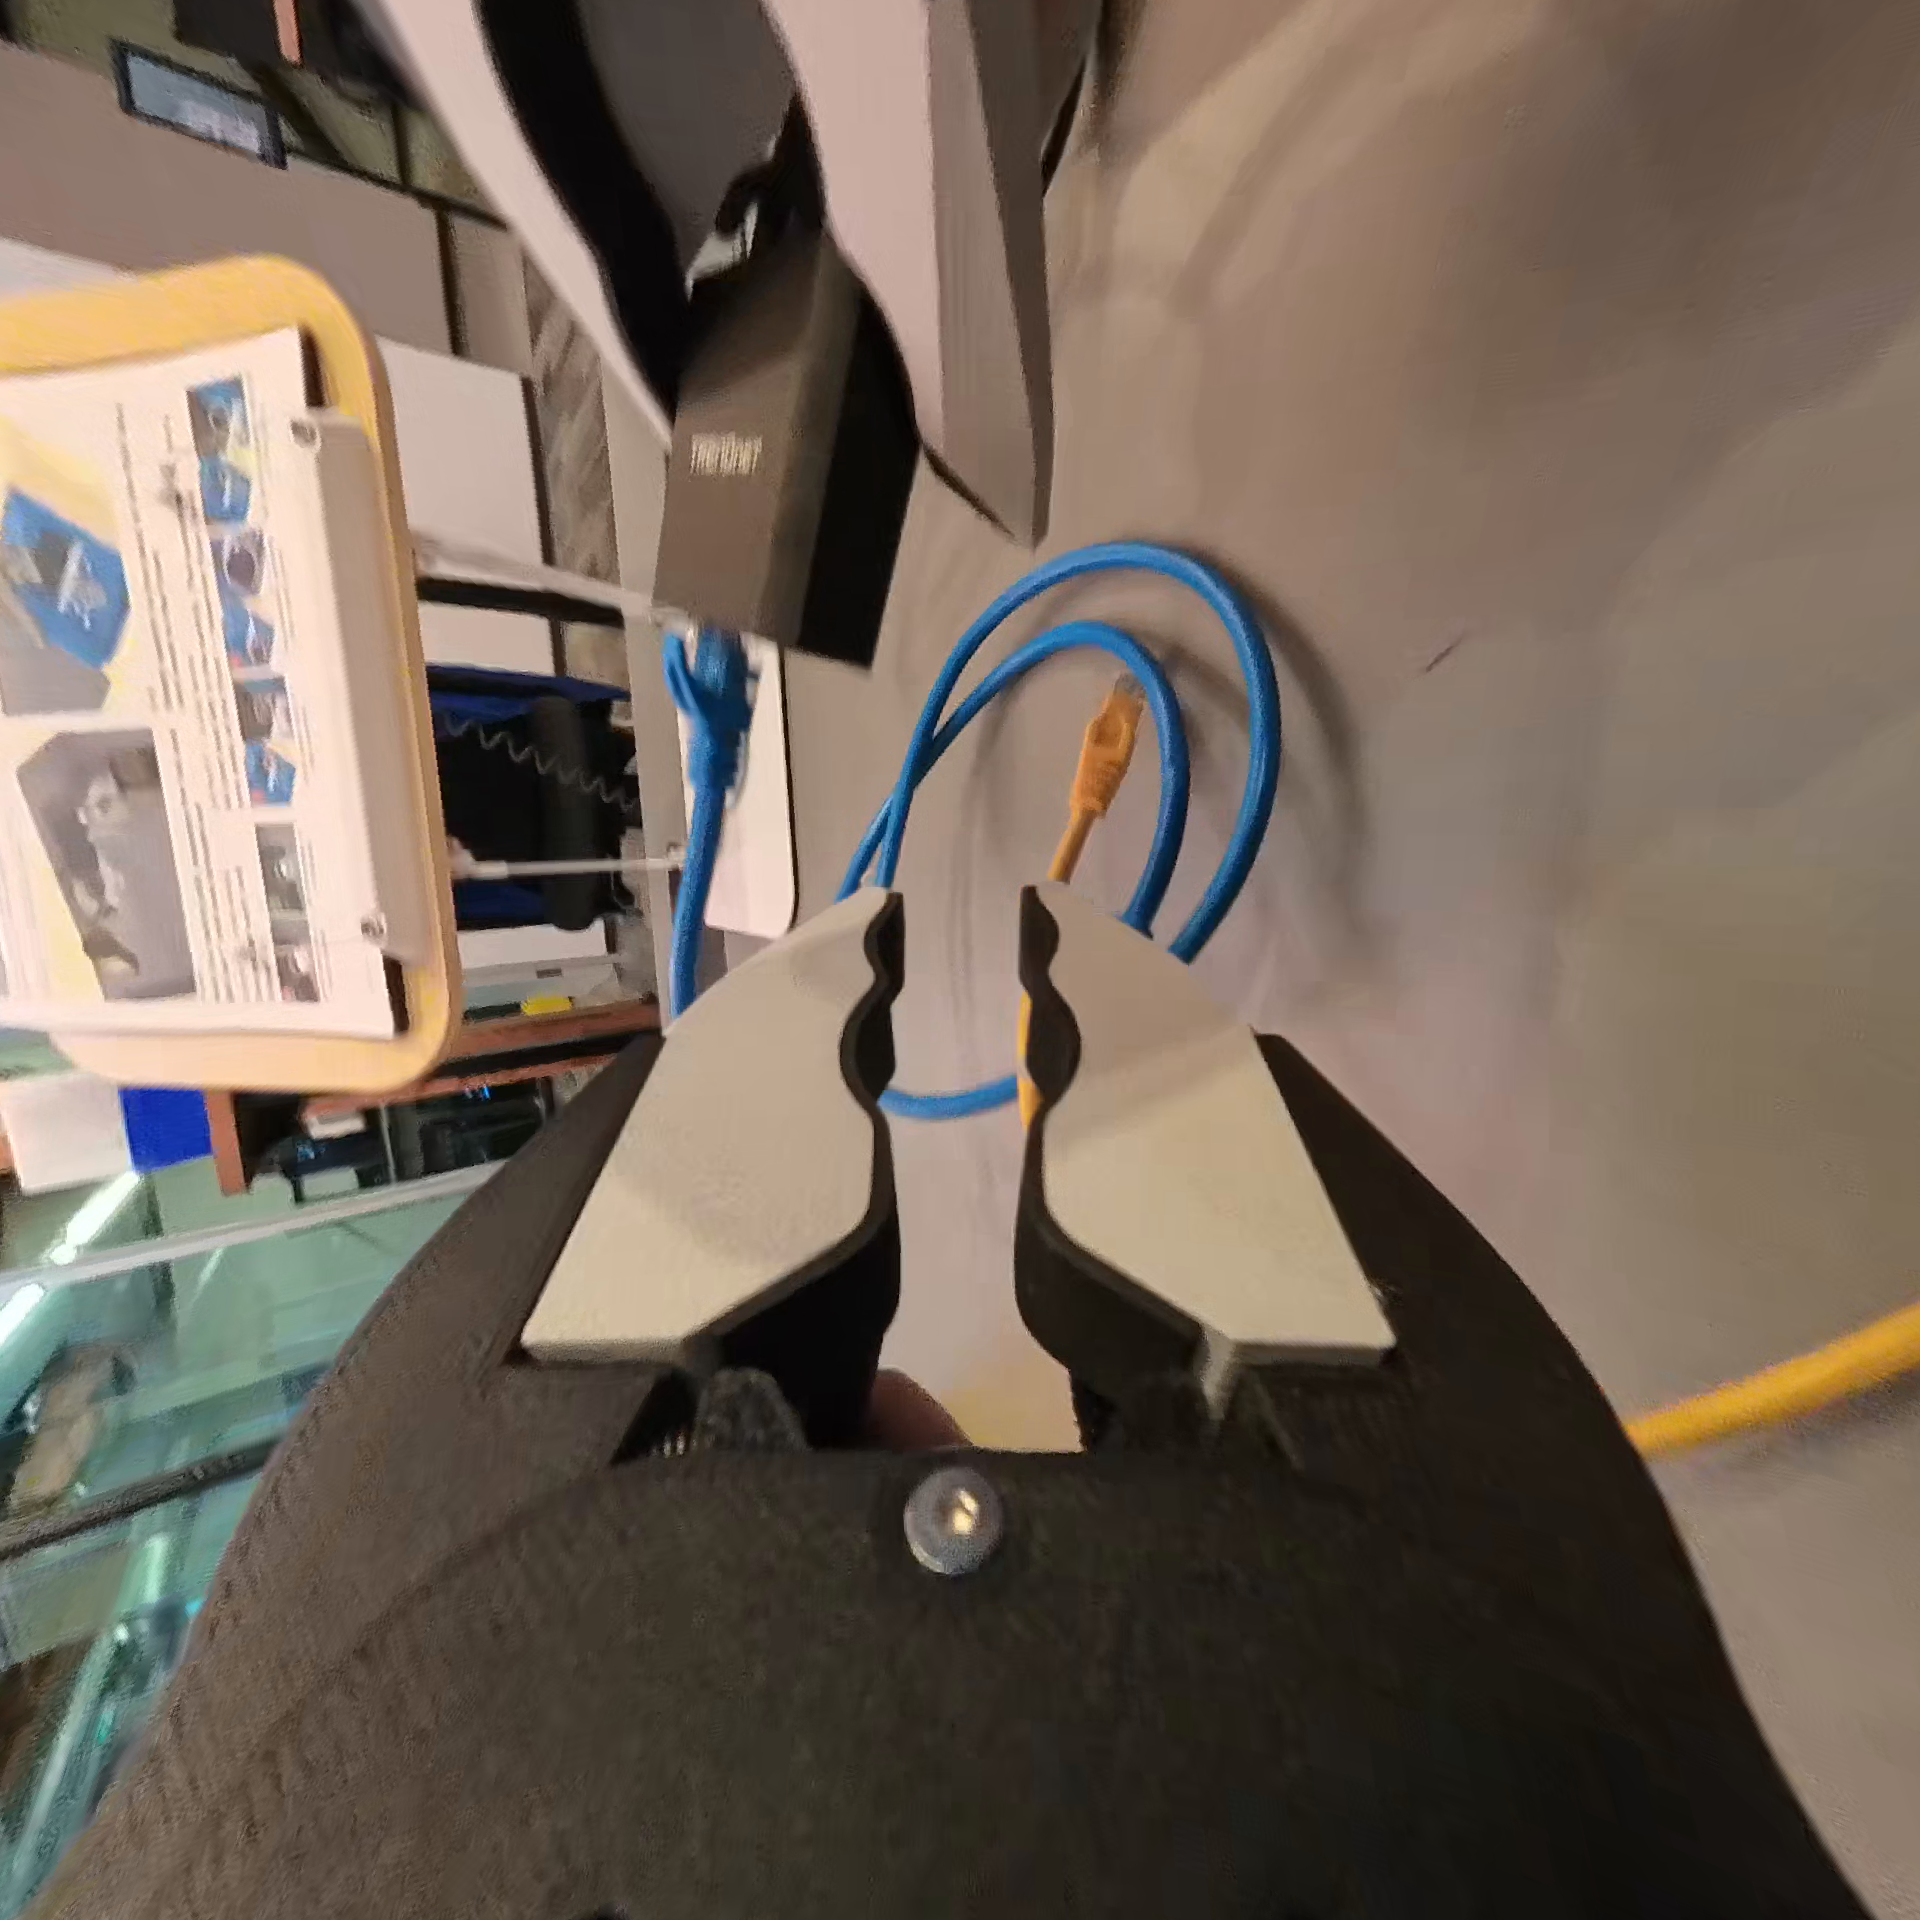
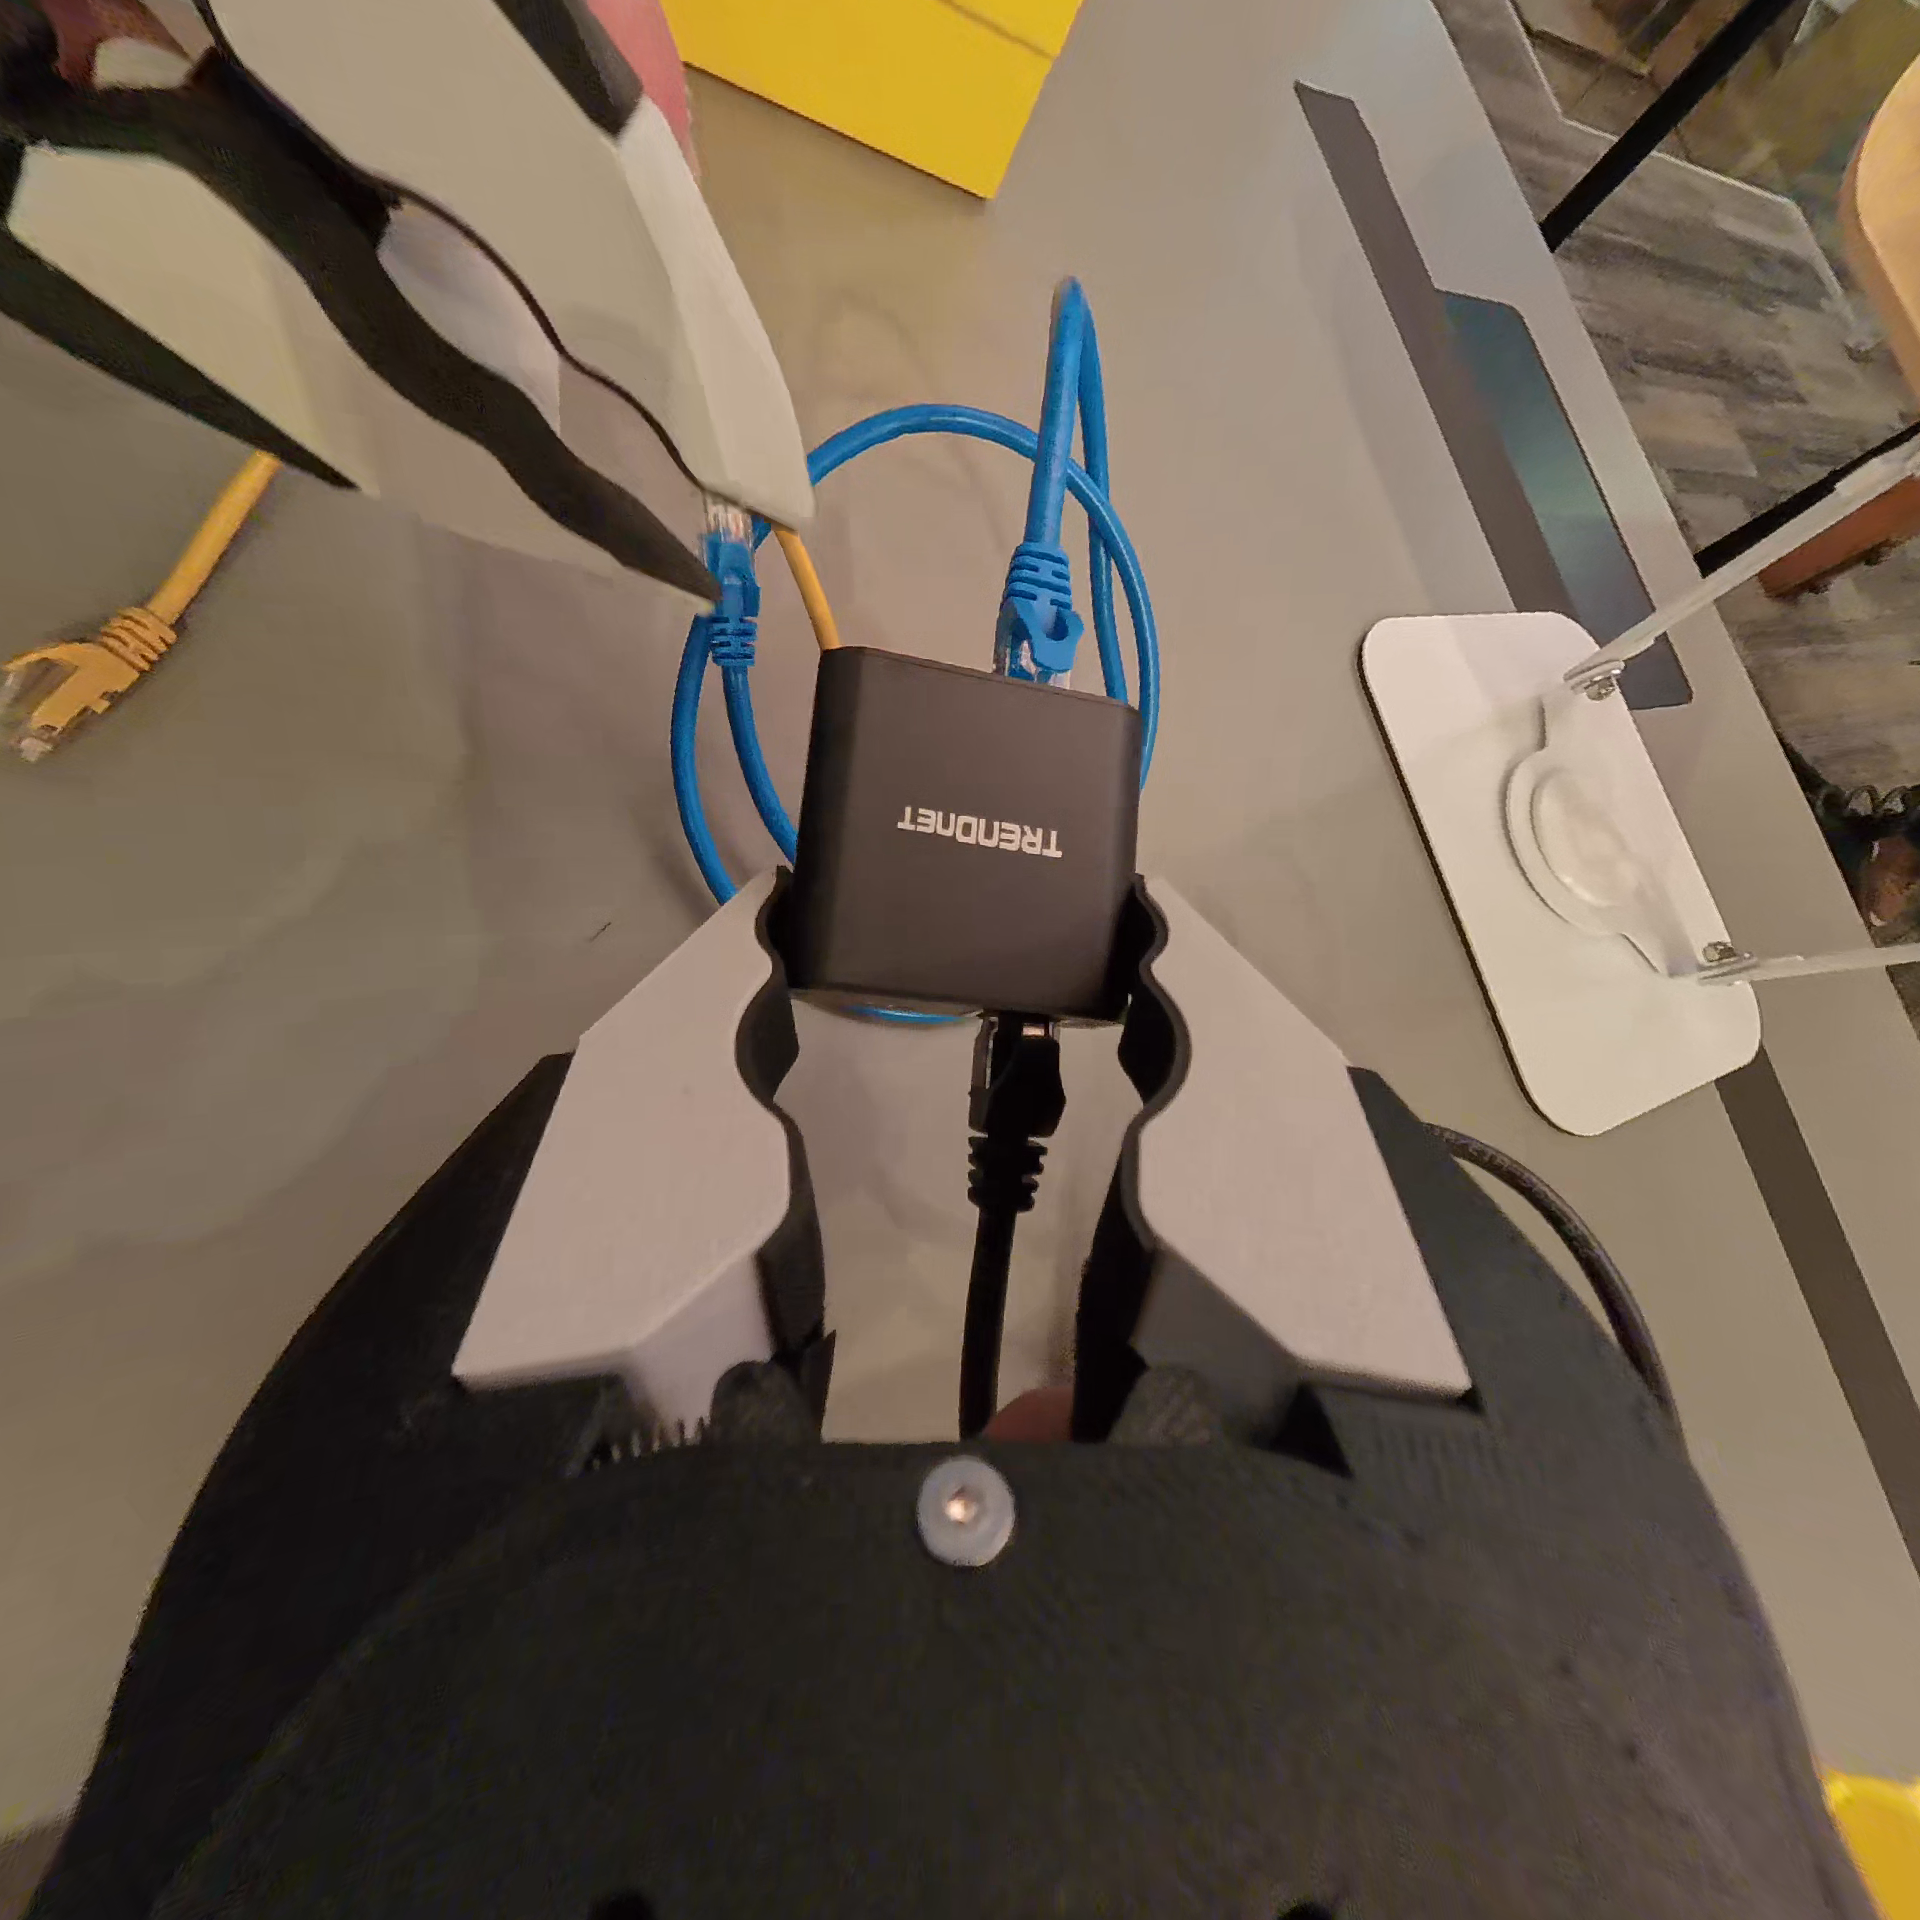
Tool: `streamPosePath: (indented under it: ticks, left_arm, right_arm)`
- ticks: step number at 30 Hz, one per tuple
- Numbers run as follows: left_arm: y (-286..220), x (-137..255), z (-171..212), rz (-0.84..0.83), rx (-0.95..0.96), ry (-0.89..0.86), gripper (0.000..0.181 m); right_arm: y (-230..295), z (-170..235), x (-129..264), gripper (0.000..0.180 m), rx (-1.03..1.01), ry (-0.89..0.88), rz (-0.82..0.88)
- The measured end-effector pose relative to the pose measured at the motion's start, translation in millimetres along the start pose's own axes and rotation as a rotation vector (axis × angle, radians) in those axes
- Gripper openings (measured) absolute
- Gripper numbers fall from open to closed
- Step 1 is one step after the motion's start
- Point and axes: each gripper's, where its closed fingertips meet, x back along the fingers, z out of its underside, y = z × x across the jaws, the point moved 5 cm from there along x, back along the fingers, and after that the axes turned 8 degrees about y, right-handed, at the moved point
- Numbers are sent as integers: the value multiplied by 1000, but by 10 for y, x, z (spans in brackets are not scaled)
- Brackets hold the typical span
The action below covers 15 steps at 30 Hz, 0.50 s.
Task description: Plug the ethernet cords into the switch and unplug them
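Note:
My right gripper point(image 2: 958, 894) is shut on the black switch point(image 2: 966, 821), gripping its near end. A blue plug point(image 2: 1039, 613) sits in the switch's far side and a black cord point(image 2: 997, 1143) in its near side. The blue cord point(image 2: 914, 426) loops on the grey table point(image 2: 312, 935). My left gripper point(image 1: 961, 914) is open and empty. In the right wrist view its tips point(image 2: 758, 556) hover by a loose blue plug point(image 2: 736, 613). A yellow plug point(image 2: 83, 675) lies on the table to the left. The left wrist view shows the switch point(image 1: 769, 488) and a yellow plug point(image 1: 1107, 748).
A clear stand on a white base point(image 2: 1558, 862) is at the right, near the table's edge and a dark strip point(image 2: 1507, 416). A yellow sheet point(image 2: 883, 73) lies at the far side. A wooden clipboard with a printed page point(image 1: 208, 675) hangs at the left.

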Motion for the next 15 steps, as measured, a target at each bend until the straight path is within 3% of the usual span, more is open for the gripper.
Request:
streamPosePath:
  ticks: [5,12,15]
  left_arm:
    - [-63,-261,-161,18,-207,32,18]
    - [-117,-597,11,195,-230,106,21]
    - [-150,-689,0,206,-220,99,11]
  right_arm:
    - [-9,17,-8,61,-22,15,1]
    - [-43,26,4,61,-49,0,-4]
    - [-49,31,-8,61,-53,1,-6]
